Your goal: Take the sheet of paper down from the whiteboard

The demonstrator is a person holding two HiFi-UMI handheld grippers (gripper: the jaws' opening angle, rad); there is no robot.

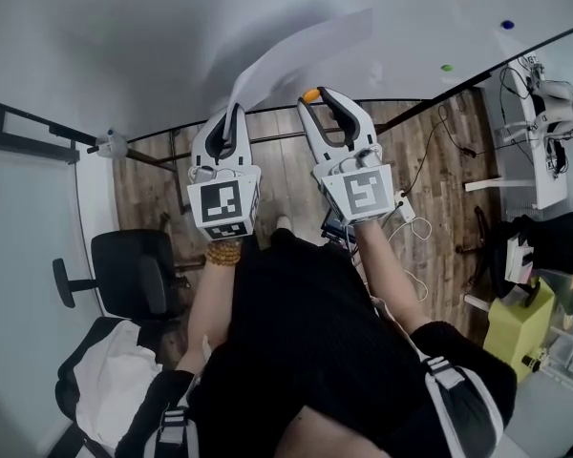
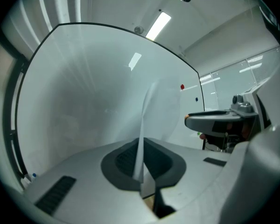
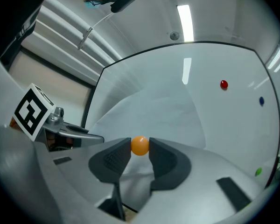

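Head view: sheet of paper (image 1: 296, 51) curls up from the left gripper (image 1: 231, 122) before the whiteboard (image 1: 124, 36); likely light and floppy, best pinched at an edge.
Left gripper view: jaws clenched on the sheet's lower edge.
Right gripper view: right gripper (image 3: 140, 157) grasps an orange ball (image 3: 140, 145); sheet beyond.

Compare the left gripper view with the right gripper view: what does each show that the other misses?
Only the left gripper view: the left gripper with its jaws closed on the sheet of paper, seen edge-on. Only the right gripper view: the right gripper clamping a small orange ball between its pads, plus a green dot low on the whiteboard. Both: the whiteboard, the paper in front of it, and the red dot.
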